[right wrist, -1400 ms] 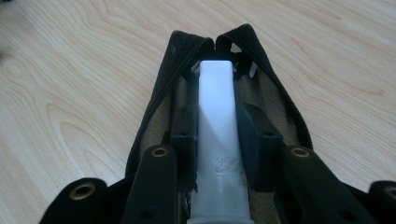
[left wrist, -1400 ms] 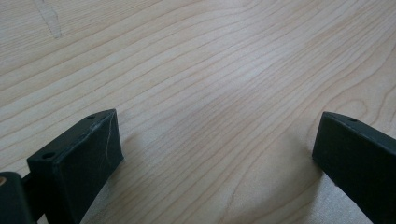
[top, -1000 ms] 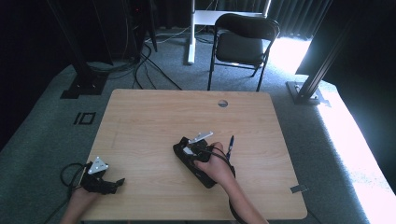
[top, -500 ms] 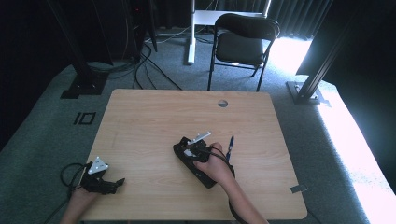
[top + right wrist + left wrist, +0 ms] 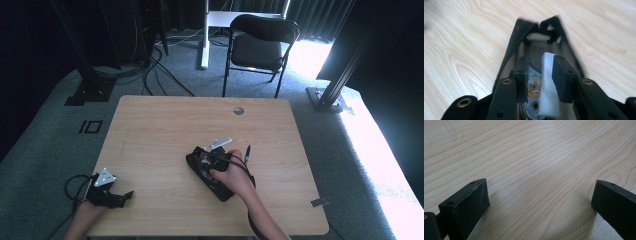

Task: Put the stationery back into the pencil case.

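**Status: right gripper over black pouch, left gripper parked**

Right gripper (image 5: 207, 159) sits mid-frame in the high view, slightly right of centre, over a black pouch (image 5: 220, 187) lying diagonally on the table (image 5: 160, 125). Our right hand (image 5: 232, 176) covers most of the gripper body; the grey plate (image 5: 218, 144) sticks out toward upper right. A dark pen-like item (image 5: 247, 151) lies just right of the gripper, apart from it as far as we can tell.

In the right gripper view, the right gripper (image 5: 539, 72) has its jaws narrow, and they have just been opening slightly. Between them we see a white strip (image 5: 548, 87), blurred, lying against the inner face of the right-hand jaw. Whether the pads actually press on it we can't tell. Below it are round metal parts (image 5: 534, 92) inside the open pouch (image 5: 521, 27), whose far end reaches the top centre of that frame. What those parts are is too blurred to say.

Left gripper (image 5: 111, 192) is at lower left of the high view, near the table's front edge, in our left hand (image 5: 87, 210), cable looping off to the left. In the left gripper view, the left gripper (image 5: 540, 197) has its jaws wide apart, low over bare wood, nothing between them.
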### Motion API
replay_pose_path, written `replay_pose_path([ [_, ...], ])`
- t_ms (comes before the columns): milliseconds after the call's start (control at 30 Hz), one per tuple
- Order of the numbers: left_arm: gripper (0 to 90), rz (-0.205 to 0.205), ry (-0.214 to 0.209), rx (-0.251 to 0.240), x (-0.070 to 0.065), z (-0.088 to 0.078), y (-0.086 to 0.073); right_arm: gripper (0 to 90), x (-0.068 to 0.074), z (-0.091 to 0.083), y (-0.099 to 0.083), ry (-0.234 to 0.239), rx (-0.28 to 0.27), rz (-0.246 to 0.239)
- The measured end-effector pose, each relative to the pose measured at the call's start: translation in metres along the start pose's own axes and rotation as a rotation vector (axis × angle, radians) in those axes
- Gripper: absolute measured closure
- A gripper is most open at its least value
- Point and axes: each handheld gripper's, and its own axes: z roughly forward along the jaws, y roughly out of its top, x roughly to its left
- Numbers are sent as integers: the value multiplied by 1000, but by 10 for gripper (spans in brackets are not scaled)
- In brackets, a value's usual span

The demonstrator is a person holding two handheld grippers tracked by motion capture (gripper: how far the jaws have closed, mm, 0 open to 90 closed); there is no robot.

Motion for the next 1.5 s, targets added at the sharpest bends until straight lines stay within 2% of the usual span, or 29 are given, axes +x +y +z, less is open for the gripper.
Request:
replay_pose_path([
  [267,16,1,0,2,0,0,0,651,-19,-25,1,-30,-72,40],
  [533,16,1,-1,2,0,0,0,636,-45,-32,-12,-97,-87,108],
  [767,16,0,0,2,0,0,0,631,-65,-29,-26,-152,-74,157],
  [1133,16,1,-1,2,0,0,0,606,-91,-11,-57,-220,-33,239],
  [1500,16,0,0,2,0,0,0,602,-106,8,-78,-256,11,307],
])
